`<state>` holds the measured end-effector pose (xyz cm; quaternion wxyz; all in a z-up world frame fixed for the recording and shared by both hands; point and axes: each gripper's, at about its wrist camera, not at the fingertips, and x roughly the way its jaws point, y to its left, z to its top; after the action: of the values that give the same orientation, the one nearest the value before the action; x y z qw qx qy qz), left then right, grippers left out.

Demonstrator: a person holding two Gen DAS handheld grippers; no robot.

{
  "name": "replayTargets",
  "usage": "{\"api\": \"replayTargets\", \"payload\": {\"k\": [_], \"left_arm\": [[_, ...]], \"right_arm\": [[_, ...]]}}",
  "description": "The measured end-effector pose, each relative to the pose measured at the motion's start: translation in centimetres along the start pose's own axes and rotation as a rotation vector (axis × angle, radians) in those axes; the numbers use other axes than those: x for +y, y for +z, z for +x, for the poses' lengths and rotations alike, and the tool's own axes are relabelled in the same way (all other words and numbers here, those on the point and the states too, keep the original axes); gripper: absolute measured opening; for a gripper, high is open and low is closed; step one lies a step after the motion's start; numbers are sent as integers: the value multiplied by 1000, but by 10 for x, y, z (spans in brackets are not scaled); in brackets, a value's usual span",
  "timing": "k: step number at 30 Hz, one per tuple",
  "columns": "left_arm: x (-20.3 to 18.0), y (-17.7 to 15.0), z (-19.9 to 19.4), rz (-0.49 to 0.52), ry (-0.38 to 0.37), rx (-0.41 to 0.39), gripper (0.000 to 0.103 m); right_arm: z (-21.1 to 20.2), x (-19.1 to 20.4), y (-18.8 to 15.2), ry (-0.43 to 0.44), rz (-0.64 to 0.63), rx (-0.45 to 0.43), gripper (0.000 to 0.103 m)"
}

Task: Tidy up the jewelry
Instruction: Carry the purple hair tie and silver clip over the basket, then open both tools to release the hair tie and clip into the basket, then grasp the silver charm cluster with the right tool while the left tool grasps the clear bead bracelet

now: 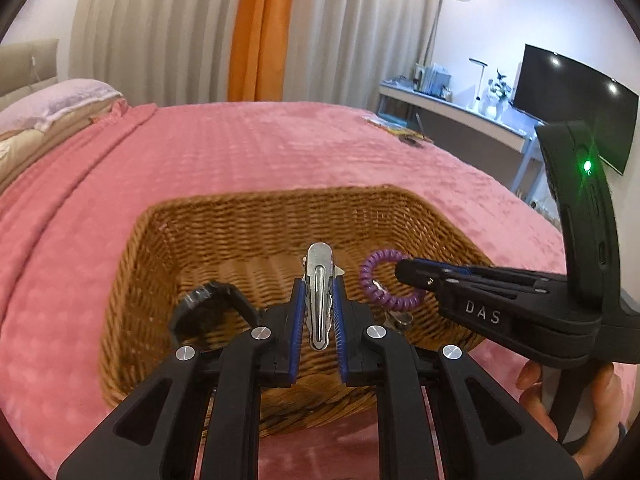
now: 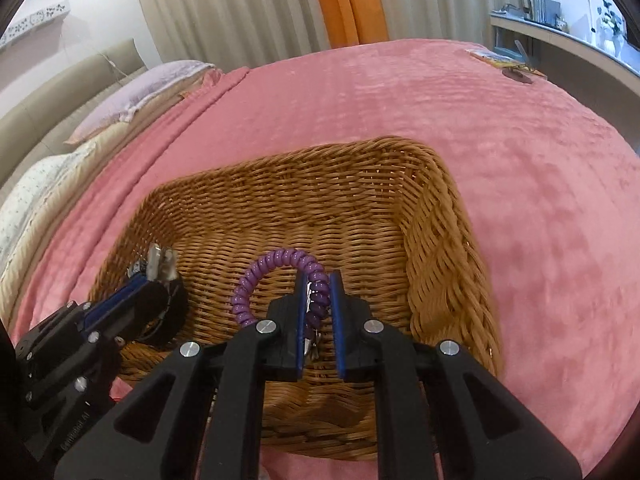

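Note:
A woven wicker basket [image 1: 260, 200] [image 2: 440, 184] sits on a pink blanket. My left gripper [image 1: 318, 286] [image 2: 138, 280] hovers over the basket's near side, shut on a silver metal hair clip [image 1: 319, 264] [image 2: 160, 264] that stands upright between the blue pads. My right gripper [image 2: 319, 280] [image 1: 402, 270] is over the basket too, shut on a purple spiral coil bracelet [image 2: 256, 276] [image 1: 370, 280] with a small metal clasp hanging below. A black shiny band [image 1: 208, 304] [image 2: 168, 312] shows beside the left gripper; I cannot tell whether it lies in the basket or hangs.
The pink blanket [image 2: 520, 200] covers a bed, with pillows [image 2: 140, 88] at the left. Small items [image 1: 404, 130] lie at the bed's far right corner. A desk [image 1: 460, 110] and a dark screen [image 1: 572, 104] stand on the right. A hand [image 1: 592, 396] holds the right gripper's handle.

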<state>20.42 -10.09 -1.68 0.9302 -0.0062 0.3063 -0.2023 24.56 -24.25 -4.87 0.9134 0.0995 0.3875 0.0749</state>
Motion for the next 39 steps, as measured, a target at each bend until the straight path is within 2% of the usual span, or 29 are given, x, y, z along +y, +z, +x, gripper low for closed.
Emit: {"api": "replayTargets", "payload": {"k": [7, 9, 12, 15, 19, 25, 28, 30, 33, 39], "left_arm": [[5, -2, 2, -14, -12, 17, 12], [7, -4, -2, -18, -27, 26, 18], [8, -8, -16, -21, -22, 3, 34], [10, -7, -39, -48, -33, -29, 37], [7, -11, -81, -78, -65, -73, 40], [-11, -35, -130, -46, -64, -75, 40], [-16, -58, -143, -50, -60, -46, 40], [-15, -72, -144, -65, -63, -27, 40], [-10, -95, -134, -97, -69, 20, 40], [-10, -121, -108, -90, -58, 100, 38]], "right_arm": [[-1, 2, -4, 17, -2, 5, 10], [-3, 0, -4, 36, 8, 2, 12], [-10, -7, -1, 98, 59, 3, 20], [-26, -13, -1, 146, 111, -4, 24], [-60, -10, -9, 153, 94, -31, 28], [-125, -1, -45, 115, -21, -110, 31], [-144, 1, -70, 58, -76, -137, 31], [-147, 1, -91, 13, -98, -134, 31], [-139, -5, -116, -10, -92, -102, 31], [-119, -16, -141, -67, -94, -39, 31]]}}
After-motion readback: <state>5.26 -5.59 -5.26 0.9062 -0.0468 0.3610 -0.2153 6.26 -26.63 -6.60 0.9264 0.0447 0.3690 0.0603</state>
